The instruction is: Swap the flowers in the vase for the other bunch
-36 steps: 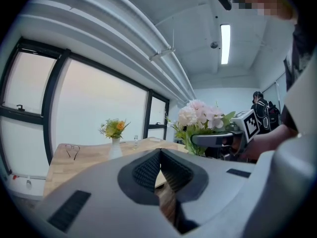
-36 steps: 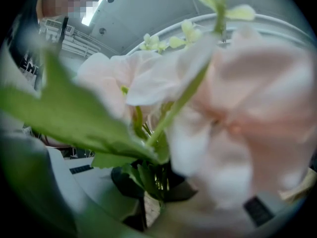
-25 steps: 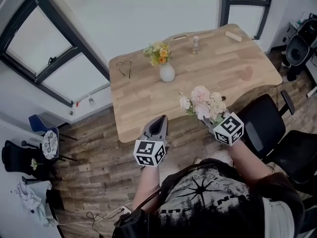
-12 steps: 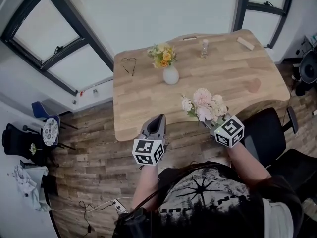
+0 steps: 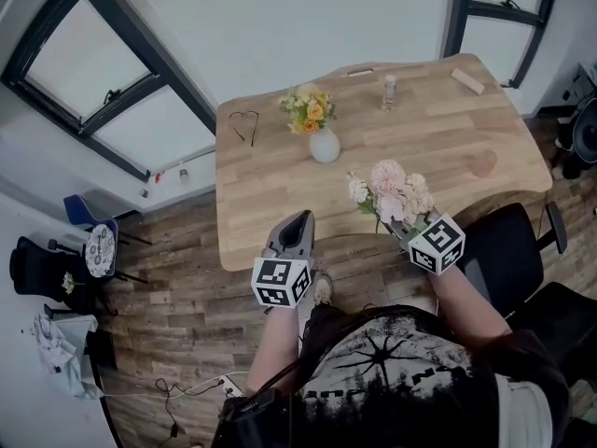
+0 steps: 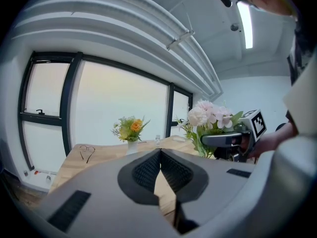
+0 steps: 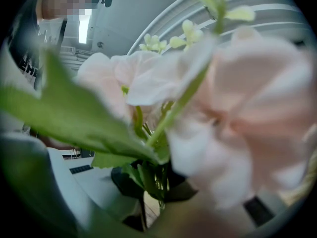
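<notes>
Right claw (image 5: 399,226) clamped on the pink bunch (image 5: 390,192), stems near upright, blooms uppermost; left claw (image 5: 299,218) closed, empty.

It looks like an office or meeting room: a wooden table (image 5: 270,189) with black swivel chairs (image 5: 508,250) beside it, dark-framed windows (image 5: 93,82) behind it and a wood-plank floor (image 5: 177,292) under it.

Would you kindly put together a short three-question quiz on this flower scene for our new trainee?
1. True or false: the left gripper is shut with nothing between its jaws.
2. What does the right gripper hold? A) a small bottle B) the pink bunch C) a wooden block
3. Fill in: the yellow bunch stands in the white ____ on the table.

Key: 1 true; 2 B; 3 vase.
</notes>
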